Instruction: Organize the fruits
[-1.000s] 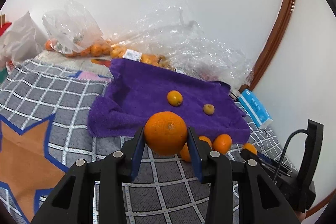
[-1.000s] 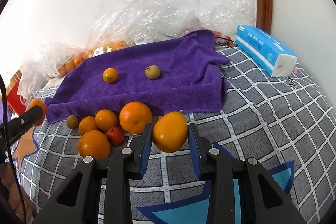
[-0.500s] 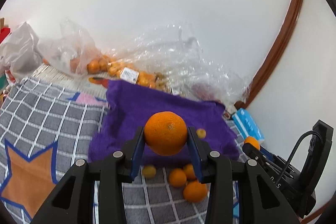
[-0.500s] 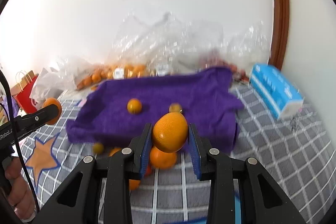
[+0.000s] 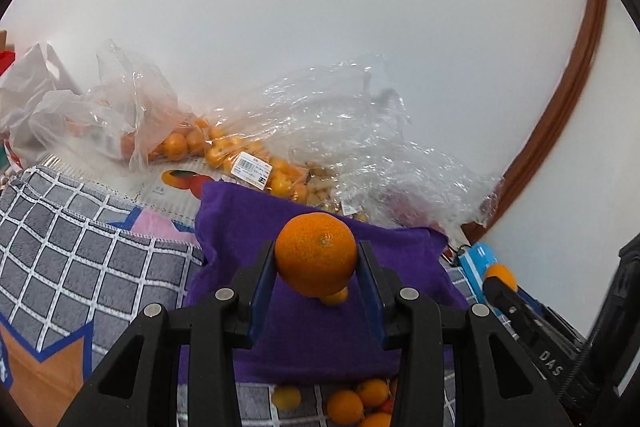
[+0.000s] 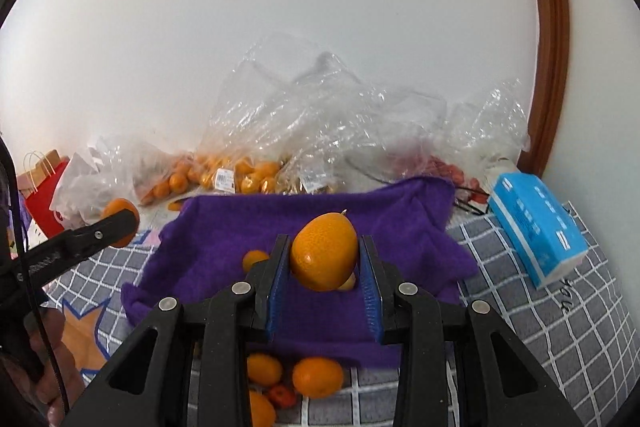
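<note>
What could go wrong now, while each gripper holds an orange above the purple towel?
1. The left gripper pinches its round orange only at two sides; it may slip and roll off the purple towel.
2. The right gripper's orange hangs above small fruits on the towel; lowering it could knock them away.
3. Both grippers are close, so they may bump together.

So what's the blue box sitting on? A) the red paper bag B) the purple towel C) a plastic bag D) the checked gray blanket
D: the blue box rests on the checked gray blanket, just right of the purple towel and apart from it.
</note>
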Demonstrator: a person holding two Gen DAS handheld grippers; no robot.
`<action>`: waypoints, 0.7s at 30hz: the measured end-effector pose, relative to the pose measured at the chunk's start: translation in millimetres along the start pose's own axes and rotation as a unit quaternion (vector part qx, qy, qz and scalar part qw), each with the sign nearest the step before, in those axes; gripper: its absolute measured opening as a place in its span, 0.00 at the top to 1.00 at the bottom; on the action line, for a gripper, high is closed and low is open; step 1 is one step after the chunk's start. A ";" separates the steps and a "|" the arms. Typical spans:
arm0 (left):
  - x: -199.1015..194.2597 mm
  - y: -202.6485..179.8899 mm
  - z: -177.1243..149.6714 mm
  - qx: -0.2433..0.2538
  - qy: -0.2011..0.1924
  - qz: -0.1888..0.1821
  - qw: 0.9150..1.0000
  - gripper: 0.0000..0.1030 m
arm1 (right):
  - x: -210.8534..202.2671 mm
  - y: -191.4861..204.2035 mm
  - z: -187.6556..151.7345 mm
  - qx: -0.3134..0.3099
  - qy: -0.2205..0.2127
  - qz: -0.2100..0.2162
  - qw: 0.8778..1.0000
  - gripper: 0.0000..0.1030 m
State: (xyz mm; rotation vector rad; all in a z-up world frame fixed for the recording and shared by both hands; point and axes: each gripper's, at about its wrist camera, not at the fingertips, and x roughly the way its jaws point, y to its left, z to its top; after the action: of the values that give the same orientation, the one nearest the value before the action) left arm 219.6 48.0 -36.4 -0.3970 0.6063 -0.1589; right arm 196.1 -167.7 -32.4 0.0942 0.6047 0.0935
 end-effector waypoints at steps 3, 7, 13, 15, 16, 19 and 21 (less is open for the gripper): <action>6.9 10.9 -1.2 -0.004 0.002 0.009 1.000 0.63 | 5.5 1.1 3.2 0.000 -0.006 0.008 1.000 0.67; 15.1 33.8 -5.0 -0.026 0.010 0.018 0.999 0.63 | 21.0 -7.6 -5.1 0.006 0.001 0.006 1.000 0.67; 18.8 45.7 -4.7 -0.040 -0.001 0.009 0.999 0.63 | 32.1 -32.6 -12.2 0.035 0.018 -0.006 0.999 0.67; 21.0 44.1 -7.0 -0.037 0.001 0.005 0.999 0.63 | 30.3 -38.0 -12.4 0.033 0.011 -0.023 0.999 0.67; 21.7 43.0 -8.0 -0.034 0.000 0.005 0.999 0.63 | 30.4 -41.1 -12.3 0.039 0.010 -0.020 0.999 0.67; 26.1 40.1 -15.1 -0.022 -0.005 0.004 1.000 0.63 | 35.1 -50.4 -14.3 0.057 0.014 -0.003 0.998 0.67; 31.5 39.3 -18.4 -0.022 0.004 -0.001 1.000 0.63 | 39.8 -53.8 -17.9 0.061 0.018 -0.008 0.998 0.67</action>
State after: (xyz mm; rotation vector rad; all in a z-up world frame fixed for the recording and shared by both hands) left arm 235.7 69.9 -82.7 -0.4408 0.6177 -0.1494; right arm 221.6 -215.3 -75.6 0.2062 0.6470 0.0427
